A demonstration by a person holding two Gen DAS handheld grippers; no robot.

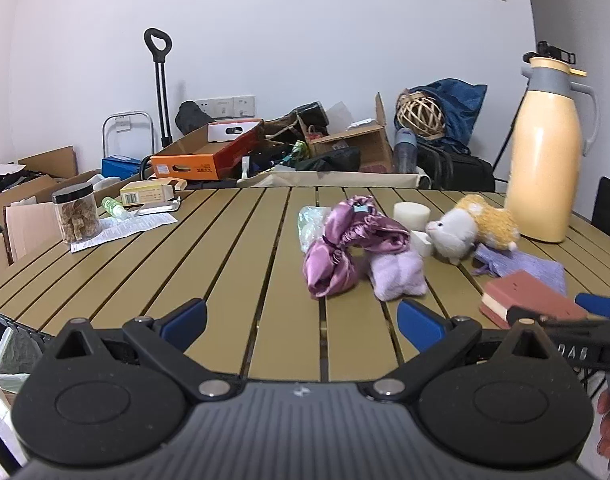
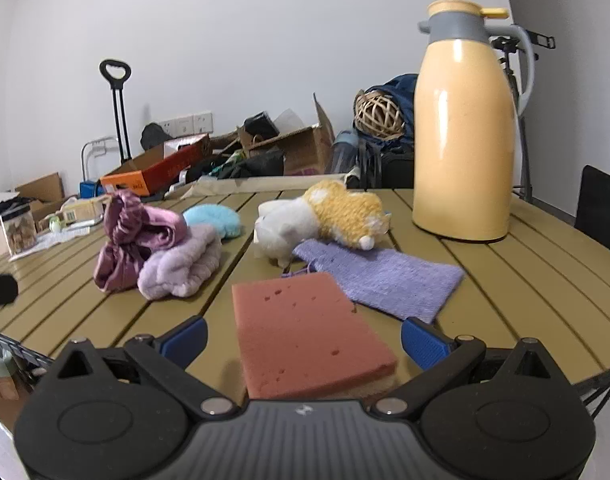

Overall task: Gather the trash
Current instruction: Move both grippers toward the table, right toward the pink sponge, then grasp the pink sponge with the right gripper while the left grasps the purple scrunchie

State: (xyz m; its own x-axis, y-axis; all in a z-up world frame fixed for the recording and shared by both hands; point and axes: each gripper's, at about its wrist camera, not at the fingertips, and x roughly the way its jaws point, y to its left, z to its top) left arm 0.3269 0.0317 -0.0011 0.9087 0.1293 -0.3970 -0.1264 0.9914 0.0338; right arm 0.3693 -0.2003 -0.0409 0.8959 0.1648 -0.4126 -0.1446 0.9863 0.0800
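Note:
A pink sponge [image 2: 305,332] lies flat near the table's front edge, between the spread fingers of my open right gripper [image 2: 305,340]. Neither pad presses on it. The left wrist view shows the same sponge [image 1: 533,296] at the right, with the right gripper [image 1: 561,314] around it. My left gripper [image 1: 301,324] is open over bare slats, holding nothing. Ahead of it lie a purple satin cloth [image 1: 345,248] and a lilac fluffy cloth [image 1: 399,276]. A printed paper sheet [image 1: 125,228] lies at the far left.
A plush toy [image 2: 325,220] rests on a purple knitted cloth [image 2: 385,280]. A tall yellow thermos [image 2: 465,132] stands at the back right. A snack jar [image 1: 76,214] and a small box [image 1: 149,192] sit far left. A bagged bin [image 1: 13,356] is below the table's left edge.

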